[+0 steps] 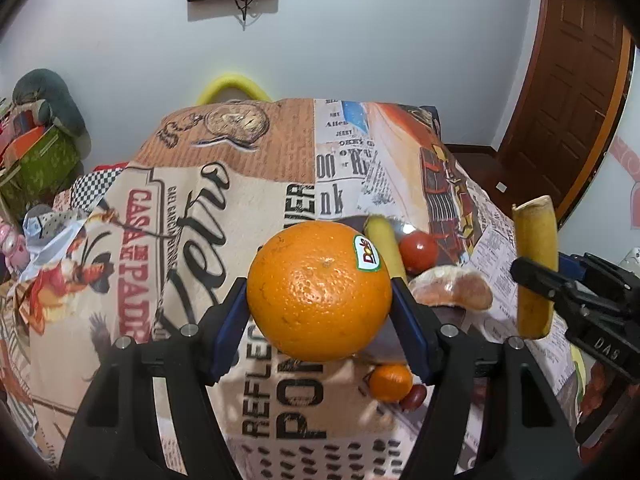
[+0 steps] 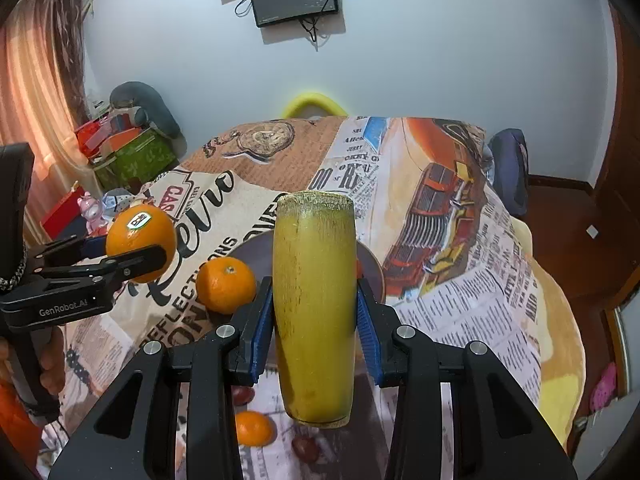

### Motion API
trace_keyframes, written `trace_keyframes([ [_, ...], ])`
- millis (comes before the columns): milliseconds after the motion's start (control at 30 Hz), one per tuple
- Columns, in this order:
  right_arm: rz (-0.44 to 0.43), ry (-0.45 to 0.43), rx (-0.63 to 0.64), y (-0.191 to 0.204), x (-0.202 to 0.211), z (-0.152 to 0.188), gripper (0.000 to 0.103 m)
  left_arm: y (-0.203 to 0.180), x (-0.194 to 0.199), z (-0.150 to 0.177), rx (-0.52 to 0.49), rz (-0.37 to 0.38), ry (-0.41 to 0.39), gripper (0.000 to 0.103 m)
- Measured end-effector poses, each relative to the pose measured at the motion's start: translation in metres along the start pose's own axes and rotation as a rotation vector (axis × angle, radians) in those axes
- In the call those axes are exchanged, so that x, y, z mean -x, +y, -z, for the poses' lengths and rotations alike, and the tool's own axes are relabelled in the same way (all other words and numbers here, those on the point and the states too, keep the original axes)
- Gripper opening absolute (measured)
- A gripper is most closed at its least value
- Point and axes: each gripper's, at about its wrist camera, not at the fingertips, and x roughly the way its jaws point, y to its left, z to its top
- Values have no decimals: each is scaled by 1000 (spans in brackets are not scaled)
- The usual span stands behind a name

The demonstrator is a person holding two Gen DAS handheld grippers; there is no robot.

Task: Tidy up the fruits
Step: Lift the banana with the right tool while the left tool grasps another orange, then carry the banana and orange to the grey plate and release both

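Note:
A large orange [image 1: 319, 292] with a sticker hangs above the table, and my left gripper [image 1: 320, 300] is shut on its sides; from the right wrist this orange [image 2: 140, 242] shows at the left. My right gripper [image 2: 315, 320] is shut on an upright cut banana piece [image 2: 314, 312], lifted over a dark plate [image 2: 256, 254]. On the plate lie another banana piece [image 1: 382, 248], a tomato [image 1: 418, 252] and a peeled mandarin half [image 1: 452, 290]. Two small mandarins [image 2: 226, 286] [image 2: 254, 428] and dark grapes [image 2: 306, 448] lie on the printed cloth.
The printed tablecloth [image 1: 200, 240] drapes over the table's edges. A yellow chair back [image 2: 312, 104] stands behind the far edge, and a dark chair [image 2: 508, 168] at the right. Boxes and a green tin [image 2: 136, 160] are piled at the left. A wooden door [image 1: 568, 100] is at the right.

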Motion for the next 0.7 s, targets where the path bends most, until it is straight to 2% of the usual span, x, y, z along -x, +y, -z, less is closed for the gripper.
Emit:
trace_keyframes([
  [367,-25,31,16,-2,-36,-10,35,-7,-47,-22,1,15,29,68],
  [533,-35,53,3,-8,-55,-12,35,-12,-77,-29,-40,-12,54,68],
  [700,-43,81,17,-6,-71,-12,35,-12,-103,-31,-45,0,86,68],
])
